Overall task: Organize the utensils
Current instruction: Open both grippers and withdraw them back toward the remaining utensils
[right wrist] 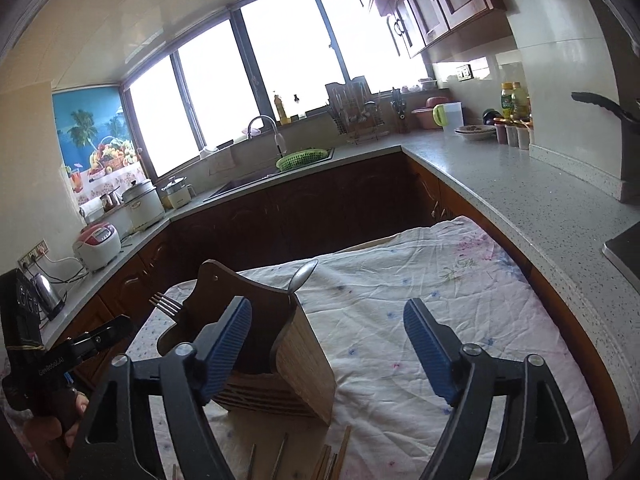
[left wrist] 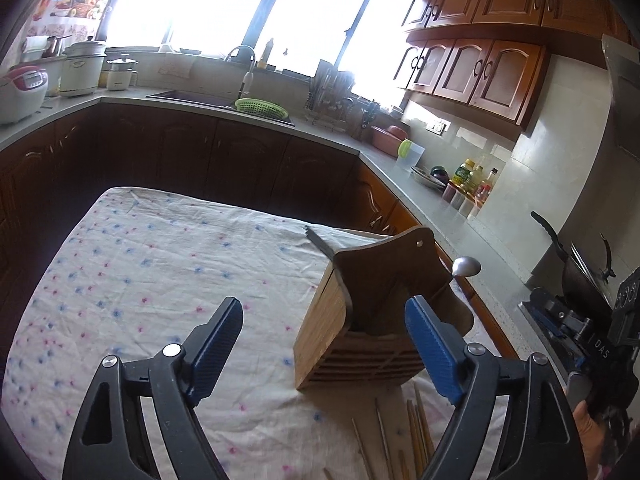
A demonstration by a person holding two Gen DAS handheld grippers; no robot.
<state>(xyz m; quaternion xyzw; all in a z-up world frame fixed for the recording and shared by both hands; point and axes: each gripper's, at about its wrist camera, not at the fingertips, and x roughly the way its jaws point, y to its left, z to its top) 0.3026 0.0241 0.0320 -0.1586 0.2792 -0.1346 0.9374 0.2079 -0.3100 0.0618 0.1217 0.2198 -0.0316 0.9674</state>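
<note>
A wooden utensil holder (left wrist: 356, 332) stands on the flowered cloth (left wrist: 152, 264). A spoon (left wrist: 465, 267) and a fork (left wrist: 318, 239) stick out of it. Chopsticks and thin metal utensils (left wrist: 400, 432) lie loose on the cloth in front of it. My left gripper (left wrist: 324, 344) is open and empty above the cloth, its right finger over the holder. In the right wrist view the holder (right wrist: 280, 344), spoon (right wrist: 303, 274), fork (right wrist: 166, 304) and loose chopsticks (right wrist: 328, 460) show too. My right gripper (right wrist: 328, 344) is open and empty, its left finger in front of the holder.
A grey counter (right wrist: 520, 192) runs along the right and far sides, with a sink (left wrist: 188, 96), green basket (left wrist: 262, 107), dish rack (left wrist: 332, 100), bottles (left wrist: 472, 180) and rice cookers (left wrist: 20, 92). A dark pan (left wrist: 576, 276) sits at the right. The cloth's far edge drops off to the dark cabinets.
</note>
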